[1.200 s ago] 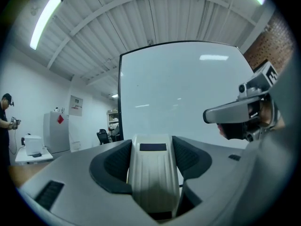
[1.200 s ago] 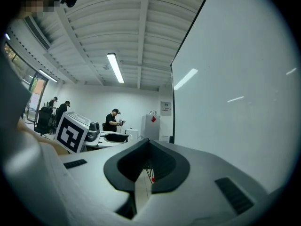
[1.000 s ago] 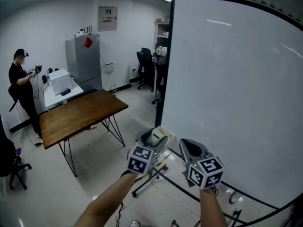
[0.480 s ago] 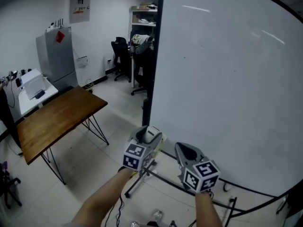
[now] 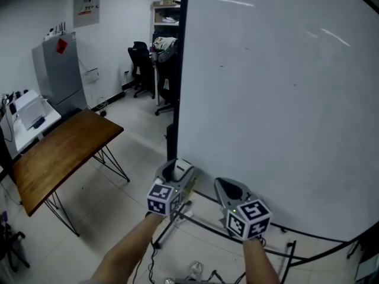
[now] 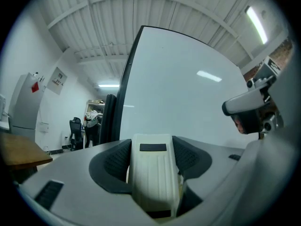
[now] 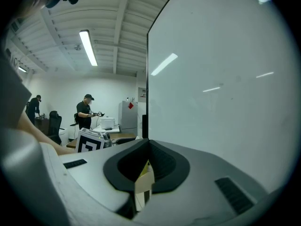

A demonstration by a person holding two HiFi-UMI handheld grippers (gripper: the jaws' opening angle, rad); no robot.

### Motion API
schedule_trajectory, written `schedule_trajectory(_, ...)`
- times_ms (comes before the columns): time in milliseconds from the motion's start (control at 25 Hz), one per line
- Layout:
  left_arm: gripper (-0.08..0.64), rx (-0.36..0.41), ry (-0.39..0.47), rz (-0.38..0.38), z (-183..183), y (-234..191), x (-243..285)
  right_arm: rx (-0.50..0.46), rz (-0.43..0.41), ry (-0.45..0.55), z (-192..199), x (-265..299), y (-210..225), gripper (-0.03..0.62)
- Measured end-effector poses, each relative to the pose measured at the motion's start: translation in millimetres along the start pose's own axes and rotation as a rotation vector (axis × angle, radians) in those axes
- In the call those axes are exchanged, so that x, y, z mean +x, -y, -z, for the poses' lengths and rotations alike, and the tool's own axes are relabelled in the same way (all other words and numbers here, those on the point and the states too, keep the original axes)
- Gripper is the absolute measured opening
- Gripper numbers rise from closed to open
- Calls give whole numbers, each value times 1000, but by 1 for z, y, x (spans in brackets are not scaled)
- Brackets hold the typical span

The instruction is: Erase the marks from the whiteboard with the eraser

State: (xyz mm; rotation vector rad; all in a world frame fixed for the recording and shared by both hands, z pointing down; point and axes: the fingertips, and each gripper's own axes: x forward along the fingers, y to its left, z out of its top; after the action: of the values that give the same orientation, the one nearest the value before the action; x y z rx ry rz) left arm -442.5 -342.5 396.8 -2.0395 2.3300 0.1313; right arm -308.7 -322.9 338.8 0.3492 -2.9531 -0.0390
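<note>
The large whiteboard [image 5: 278, 111] fills the right of the head view; its surface looks almost bare, with only a few tiny dark specks [image 5: 222, 65]. Both grippers are held low in front of its bottom edge. My left gripper [image 5: 176, 173] is shut on a white block eraser [image 5: 181, 168]; in the left gripper view the eraser [image 6: 153, 178] sits upright between the dark pads, with the whiteboard [image 6: 178, 102] ahead. To its right, my right gripper [image 5: 232, 189] has its jaws closed, and the right gripper view shows the right gripper [image 7: 146, 161] close to the board [image 7: 225, 79].
A wooden table [image 5: 56, 152] on thin black legs stands at left. Behind it are a grey cabinet [image 5: 56, 70], a black office chair [image 5: 140, 67] and a shelf [image 5: 166, 22]. The board's stand legs [image 5: 195, 218] cross the floor below the grippers. A person [image 7: 87, 112] stands far back.
The head view has swung right and closer to the whiteboard; table and cabinet slid left, and the person at far left left the view. Both grippers stay low, still shut.
</note>
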Motion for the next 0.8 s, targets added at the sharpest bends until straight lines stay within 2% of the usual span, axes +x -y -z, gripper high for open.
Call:
schedule_trajectory(360,264,9,-18,21,9,1,4,15,18,-18,10,-3,3,-9)
schedule_trajectory(800,264,-15,37,40,-2,2,-2,18,18,-21,12,-4,-3,-9)
